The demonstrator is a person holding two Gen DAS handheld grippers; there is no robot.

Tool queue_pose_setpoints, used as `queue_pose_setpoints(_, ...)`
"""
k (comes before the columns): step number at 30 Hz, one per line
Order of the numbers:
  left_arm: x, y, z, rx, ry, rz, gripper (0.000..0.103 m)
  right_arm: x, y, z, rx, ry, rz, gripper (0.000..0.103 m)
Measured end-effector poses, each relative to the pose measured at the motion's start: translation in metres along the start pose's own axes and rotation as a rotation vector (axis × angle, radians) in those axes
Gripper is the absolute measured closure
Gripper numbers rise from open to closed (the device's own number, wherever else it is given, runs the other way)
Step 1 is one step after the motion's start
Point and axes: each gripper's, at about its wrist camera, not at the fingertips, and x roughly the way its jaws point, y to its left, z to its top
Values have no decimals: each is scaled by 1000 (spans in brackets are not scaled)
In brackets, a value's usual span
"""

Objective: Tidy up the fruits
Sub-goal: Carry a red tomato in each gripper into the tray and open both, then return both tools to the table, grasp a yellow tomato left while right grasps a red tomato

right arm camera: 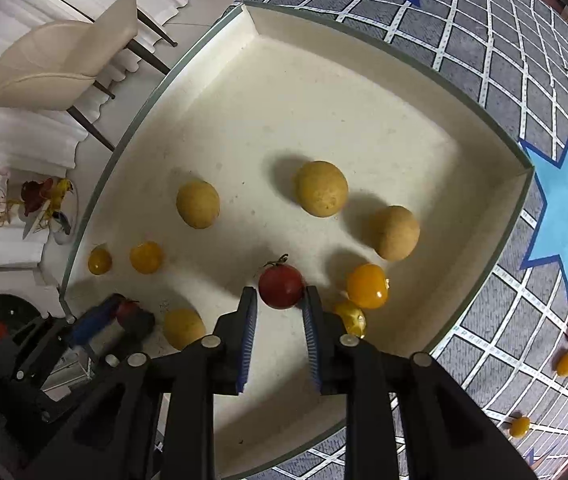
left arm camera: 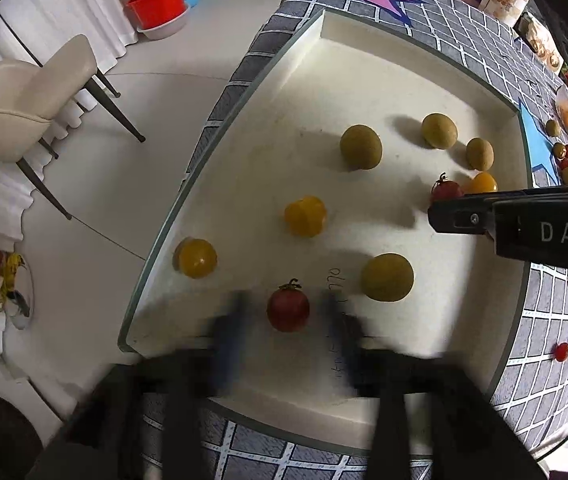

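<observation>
Two red cherry tomatoes lie in the white tray, each between a gripper's parted jaws: left gripper, right gripper. Likely light, smooth and easily bruised, so pinch gently across the middle

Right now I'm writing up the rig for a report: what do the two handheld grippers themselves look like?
Both are black plastic. The right gripper has two angular arms with silver-grey round pivot pins, and fingers lined with ridged blue pads. Seen from the left wrist camera, its side carries white letters "DAS" and a small screw. The left gripper is motion-blurred, but shows the same black arms and bluish fingers. No cables or sleeves are visible.
</observation>
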Motion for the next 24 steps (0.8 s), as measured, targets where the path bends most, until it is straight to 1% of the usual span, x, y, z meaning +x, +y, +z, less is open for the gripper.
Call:
queue_pose_setpoints(1, -4, 1, 0, -4, -20, 9, 29, -1, 1, 0, -2, 0, 2, 67)
queue_pose_setpoints(2, -7, -1, -1, -1, -34, 17, 29, -2, 2, 0, -5, -1, 6, 59)
queue_pose_setpoints(4, -7, -4, -2, 8, -17, 14, 29, -6, 3, -1, -7, -13, 12, 49)
queue_pose_setpoints(6, -7, -8, -2, 17, -4, 16, 29, -11, 3, -2, 0, -23, 25, 46)
queue_pose_setpoints(7, -8, -9, -3, 20, -1, 15, 29, -14, 2, -2, 6, -29, 33, 41)
queue_pose_setpoints(8, -10, -11, -3, 24, 2, 13, 29, -18, 2, -2, 11, -39, 41, 32)
queue_pose_setpoints(10, -14, -14, -3, 36, 4, 14, 29, -29, -1, -4, 21, -74, 47, 19)
queue_pose_setpoints(13, -21, -23, -2, 65, 0, 15, 29, -46, -8, -8, 44, -119, 44, 18)
queue_pose_setpoints(17, -32, -45, 3, 122, -19, 7, 29, -73, -33, -23, 105, -174, 32, 18)
queue_pose_setpoints(21, -42, -76, 10, 196, -45, -9, 29, -94, -76, -51, 198, -204, -3, 18)
queue_pose_setpoints(24, -50, -101, 16, 257, -62, -33, 29, -104, -109, -83, 270, -210, -42, 18)
